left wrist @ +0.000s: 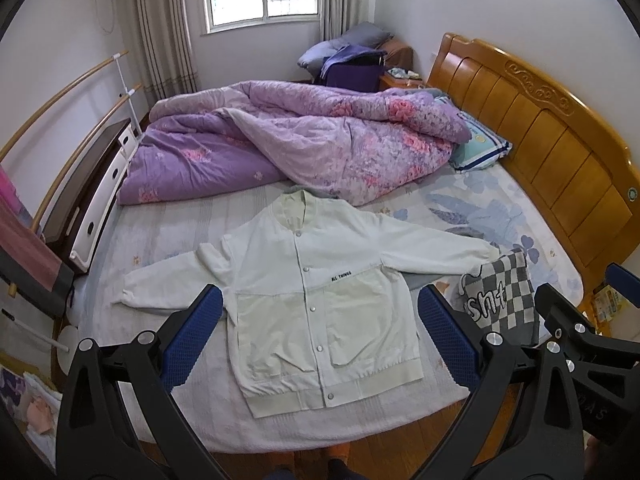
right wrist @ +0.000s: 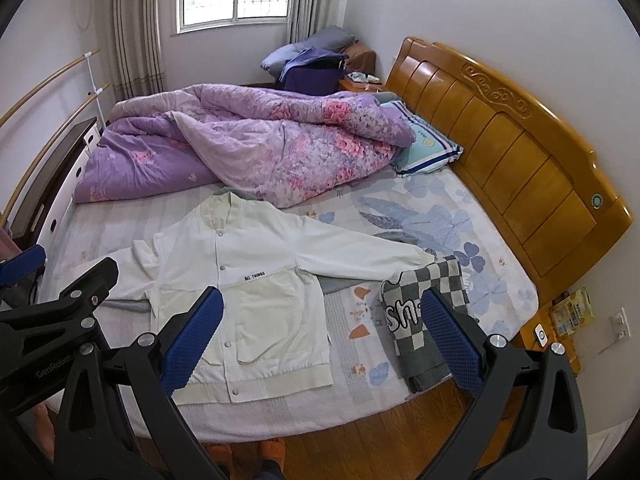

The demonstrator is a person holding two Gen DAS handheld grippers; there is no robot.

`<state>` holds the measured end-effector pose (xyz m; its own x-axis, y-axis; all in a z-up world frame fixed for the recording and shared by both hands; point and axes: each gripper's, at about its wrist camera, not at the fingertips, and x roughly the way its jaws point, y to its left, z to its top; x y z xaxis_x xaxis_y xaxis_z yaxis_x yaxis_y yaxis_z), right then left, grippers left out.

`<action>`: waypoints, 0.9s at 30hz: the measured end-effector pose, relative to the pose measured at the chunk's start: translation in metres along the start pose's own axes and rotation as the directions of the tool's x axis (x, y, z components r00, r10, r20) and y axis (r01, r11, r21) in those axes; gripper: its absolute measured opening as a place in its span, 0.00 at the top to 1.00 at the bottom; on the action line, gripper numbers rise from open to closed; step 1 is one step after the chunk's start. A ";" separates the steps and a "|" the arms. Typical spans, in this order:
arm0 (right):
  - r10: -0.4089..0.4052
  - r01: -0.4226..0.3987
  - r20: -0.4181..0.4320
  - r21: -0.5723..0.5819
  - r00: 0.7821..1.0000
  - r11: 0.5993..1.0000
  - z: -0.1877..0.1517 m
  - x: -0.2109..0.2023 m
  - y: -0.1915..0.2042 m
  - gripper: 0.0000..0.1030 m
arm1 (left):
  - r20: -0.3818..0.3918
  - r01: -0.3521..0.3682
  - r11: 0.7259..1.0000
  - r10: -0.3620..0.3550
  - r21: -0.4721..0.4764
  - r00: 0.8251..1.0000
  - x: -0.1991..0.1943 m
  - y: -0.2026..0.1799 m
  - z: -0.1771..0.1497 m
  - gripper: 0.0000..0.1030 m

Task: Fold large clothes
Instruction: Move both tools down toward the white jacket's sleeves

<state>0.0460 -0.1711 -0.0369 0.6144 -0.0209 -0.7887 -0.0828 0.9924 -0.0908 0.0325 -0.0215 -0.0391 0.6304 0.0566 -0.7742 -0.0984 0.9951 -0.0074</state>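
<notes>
Left wrist view: left gripper [left wrist: 320, 334] w/ jaws spread wide, nothing between the blue pads [left wrist: 191, 338], held above the near edge of the bed [left wrist: 360, 428]. Jacket [left wrist: 316, 304] lies flat, front up, snapped shut, both sleeves out to the sides, hem toward the camera. Checkered sweater [left wrist: 502, 300] folded just right of the jacket, touching its right cuff. Purple quilt [left wrist: 288, 144] bunched at the far side; pillow [left wrist: 480, 148] by the headboard [left wrist: 560, 152]. Right gripper's black frame shows at the right edge.

Right wrist view: right gripper [right wrist: 320, 334] also released, pads [right wrist: 452, 344] far apart, empty. Jacket [right wrist: 256, 280] sits left of center, sweater [right wrist: 424, 320] partly behind the right pad. Quilt [right wrist: 248, 144], pillow [right wrist: 426, 146], headboard [right wrist: 520, 160] beyond.
</notes>
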 end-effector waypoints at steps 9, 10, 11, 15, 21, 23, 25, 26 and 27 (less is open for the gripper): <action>0.055 -0.065 -0.102 -0.097 0.993 0.993 0.003 0.047 0.022 0.07 | -0.133 -0.043 0.996 0.033 -0.072 0.991 0.044 0.023 -0.012 0.05; 0.058 -0.071 -0.113 -0.110 0.992 0.991 0.003 0.054 0.028 0.07 | -0.146 -0.048 0.996 0.037 -0.078 0.989 0.051 0.029 -0.013 0.05; 0.060 -0.076 -0.127 -0.127 0.990 0.989 0.003 0.060 0.035 0.07 | -0.158 -0.056 0.995 0.042 -0.084 0.987 0.057 0.036 -0.015 0.05; 0.068 -0.100 -0.176 -0.178 0.982 0.979 0.006 0.088 0.069 0.07 | -0.220 -0.066 0.992 0.041 -0.107 0.975 0.086 0.071 -0.021 0.05; 0.053 -0.110 -0.234 -0.240 0.971 0.965 0.011 0.135 0.136 0.07 | -0.227 -0.091 0.988 0.060 -0.127 0.972 0.135 0.143 -0.026 0.05; 0.059 -0.121 -0.249 -0.244 0.967 0.962 0.014 0.150 0.160 0.07 | -0.165 -0.072 0.994 0.058 -0.083 0.985 0.148 0.166 -0.025 0.05; 0.043 -0.109 -0.240 -0.267 0.970 0.958 0.018 0.164 0.185 0.07 | -0.157 -0.064 0.997 0.057 -0.046 0.986 0.166 0.191 -0.028 0.05; 0.031 -0.099 -0.234 -0.283 0.972 0.954 0.020 0.173 0.200 0.08 | -0.154 -0.065 0.997 0.058 -0.042 0.986 0.174 0.203 -0.030 0.05; 0.028 -0.100 -0.243 -0.292 0.970 0.951 0.022 0.182 0.215 0.08 | -0.152 -0.056 0.998 0.050 -0.041 0.987 0.186 0.220 -0.035 0.05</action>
<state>0.1576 0.0408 -0.1867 0.4031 -0.0220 -0.9149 -0.3697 0.9106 -0.1848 0.1017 0.2048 -0.2067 0.5001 0.0929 -0.8610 -0.1649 0.9862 0.0106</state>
